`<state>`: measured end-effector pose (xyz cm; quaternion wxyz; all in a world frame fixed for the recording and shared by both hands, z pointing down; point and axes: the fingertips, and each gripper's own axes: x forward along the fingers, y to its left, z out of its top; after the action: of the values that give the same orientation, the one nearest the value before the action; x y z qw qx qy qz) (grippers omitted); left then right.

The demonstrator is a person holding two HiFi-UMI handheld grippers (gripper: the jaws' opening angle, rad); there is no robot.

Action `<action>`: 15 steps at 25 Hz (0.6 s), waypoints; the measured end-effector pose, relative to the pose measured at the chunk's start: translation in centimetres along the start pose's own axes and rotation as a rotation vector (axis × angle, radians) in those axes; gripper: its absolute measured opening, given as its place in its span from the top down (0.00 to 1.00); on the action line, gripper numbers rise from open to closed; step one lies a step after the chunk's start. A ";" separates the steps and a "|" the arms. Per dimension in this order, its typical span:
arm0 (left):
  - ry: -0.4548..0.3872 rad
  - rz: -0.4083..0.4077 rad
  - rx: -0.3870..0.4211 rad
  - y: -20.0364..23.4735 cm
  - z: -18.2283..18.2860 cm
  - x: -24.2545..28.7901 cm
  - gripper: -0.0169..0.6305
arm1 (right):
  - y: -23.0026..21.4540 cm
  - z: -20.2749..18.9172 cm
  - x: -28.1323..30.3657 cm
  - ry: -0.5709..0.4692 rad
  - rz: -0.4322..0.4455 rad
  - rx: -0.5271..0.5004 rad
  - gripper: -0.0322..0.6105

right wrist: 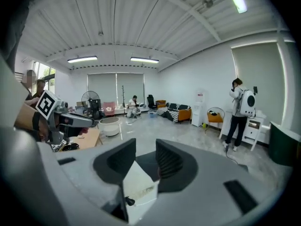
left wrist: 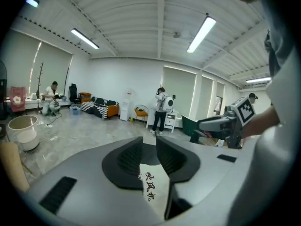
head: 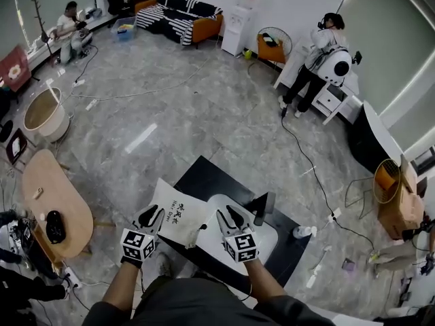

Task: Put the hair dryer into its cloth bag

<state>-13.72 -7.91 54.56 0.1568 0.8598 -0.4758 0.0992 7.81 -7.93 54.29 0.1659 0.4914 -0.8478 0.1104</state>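
From where I stand, the left gripper [head: 148, 216] comes first, held above the near left edge of the black table [head: 204, 175]. Its claw is clenched on the cloth bag [head: 178, 212]. In the left gripper view the jaws stand close together and the printed white fabric runs up between them.

The bag spreads to the right from that pinch, pale and flat, with its lettering facing up. It looks light, limp and easy to crease. I judge it will sag shut unless both sides of its mouth are held apart.

Next comes the right gripper [head: 231, 219], also low over the near side of the table. Its jaws stand a little wider, and a folded white edge of the bag with a dark drawstring [right wrist: 128, 201] rises between them. I take that as a grip on the thicker hem.

Farthest right, a dark grey shape that I take to be the hair dryer [head: 262, 208] lies on a white pad [head: 265, 240], outside the bag. It looks rigid, smooth and far heavier than the cloth. The handle seems the surest place to grasp it, because the rounded body may slip.
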 end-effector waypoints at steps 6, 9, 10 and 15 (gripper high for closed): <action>-0.091 0.082 0.005 1.7 3.1 -3.6 0.96 | -0.5 2.0 -2.1 -0.057 -0.083 -0.003 0.86; -0.109 0.108 0.001 2.6 3.5 -5.1 0.97 | -0.6 2.7 -2.7 -0.080 -0.119 0.006 0.95; -0.113 0.114 -0.001 2.8 3.5 -5.5 0.97 | -0.5 2.9 -2.8 -0.084 -0.124 0.010 0.95; -0.127 0.123 0.000 3.2 3.8 -6.7 0.97 | -0.1 3.6 -3.4 -0.100 -0.124 0.007 0.95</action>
<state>-19.95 -5.62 49.43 0.1198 0.8334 -0.5368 0.0541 8.83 -6.54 49.63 0.1281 0.5485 -0.8226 0.0783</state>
